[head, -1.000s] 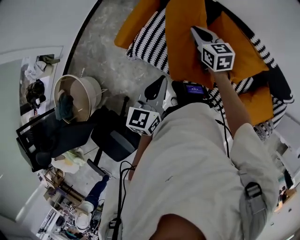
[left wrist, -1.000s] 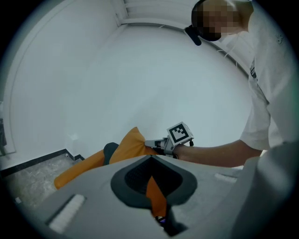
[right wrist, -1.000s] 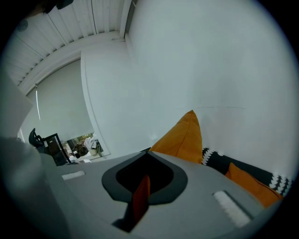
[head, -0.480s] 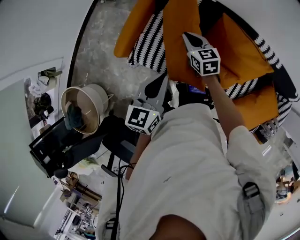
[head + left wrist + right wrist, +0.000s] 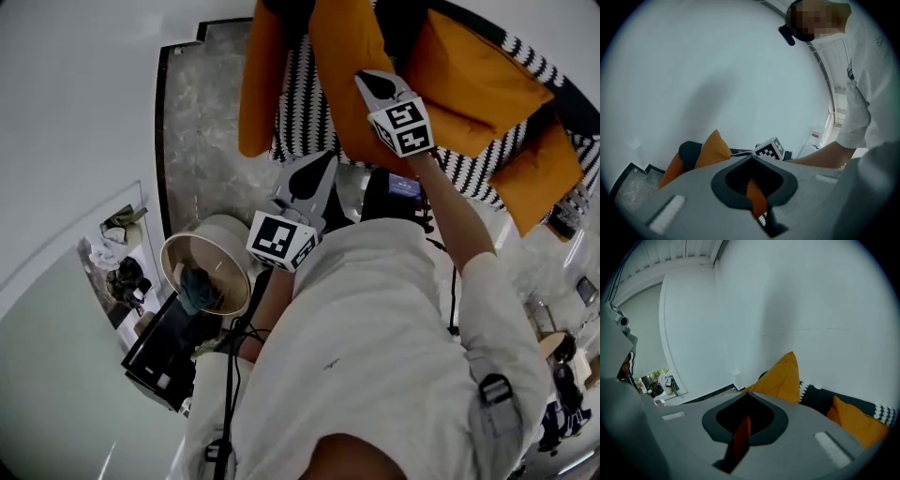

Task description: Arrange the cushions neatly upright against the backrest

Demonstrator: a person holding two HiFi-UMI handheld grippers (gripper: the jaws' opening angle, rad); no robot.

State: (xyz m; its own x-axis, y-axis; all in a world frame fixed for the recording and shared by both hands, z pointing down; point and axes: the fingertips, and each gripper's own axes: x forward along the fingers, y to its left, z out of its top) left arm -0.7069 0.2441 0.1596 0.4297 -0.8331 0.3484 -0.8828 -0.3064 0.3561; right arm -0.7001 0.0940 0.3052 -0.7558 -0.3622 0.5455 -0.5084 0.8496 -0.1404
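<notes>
Both grippers have swung along the sofa since a second ago, the right gripper (image 5: 373, 86) bringing its orange cushion (image 5: 342, 56) with it. Its fingers are clenched on that cushion's fabric. The left gripper (image 5: 307, 176), fingers drawn together on nothing evident, hangs just short of the cushion's lower edge. Little looks done: the other cushions (image 5: 469, 80) lie slumped either side of the right fingers. Beyond those fingers the dark backrest (image 5: 403, 28) has open room, with the wall close behind.
</notes>
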